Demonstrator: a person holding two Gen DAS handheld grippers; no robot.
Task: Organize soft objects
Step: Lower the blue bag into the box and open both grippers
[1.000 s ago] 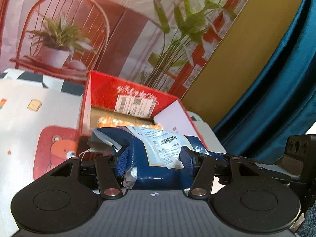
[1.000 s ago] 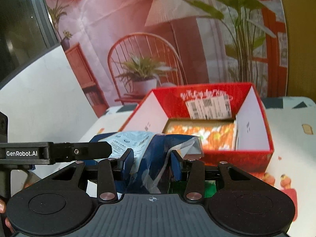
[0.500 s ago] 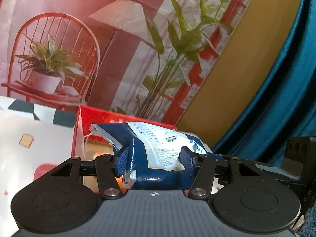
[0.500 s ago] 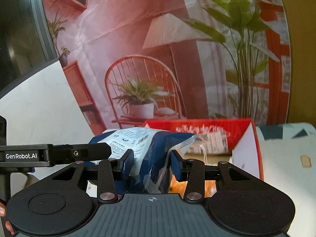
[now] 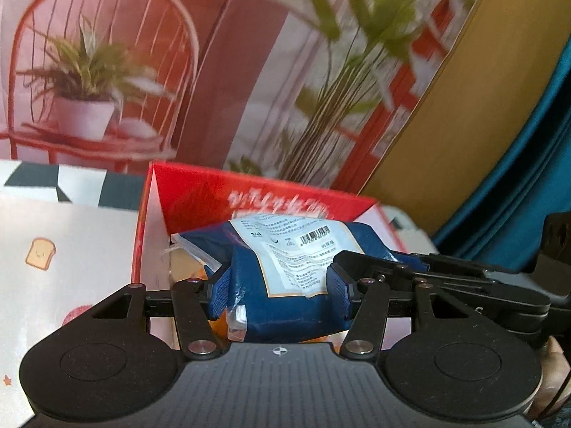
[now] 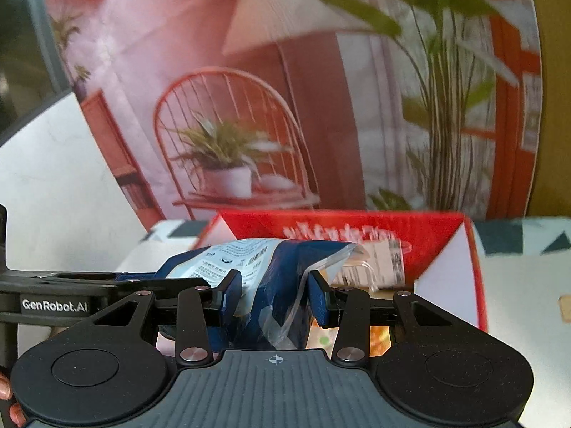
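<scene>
Both clamped on blue packaged soft item (image 5: 285, 278): left hand-held gripper (image 5: 276, 287), right hand-held gripper (image 6: 273, 297); placing step, next lower into red box (image 5: 200, 199) ahead, then release.

One blue packet (image 5: 285, 285), one red box (image 5: 200, 196) (open-topped), two grippers.

The table (image 5: 71, 256) wears a pale cloth printed with small cartoons: a toast slice sits left of the left gripper's fingers, and a band of dark and white triangles runs along the far edge. In the right wrist view the same cloth (image 6: 517, 285) spreads right of the fingers. Directly on it stands an open red cardboard box (image 5: 200, 196), ahead of the fingers in both views (image 6: 446, 235), white flaps raised and orange packets showing inside.
</scene>
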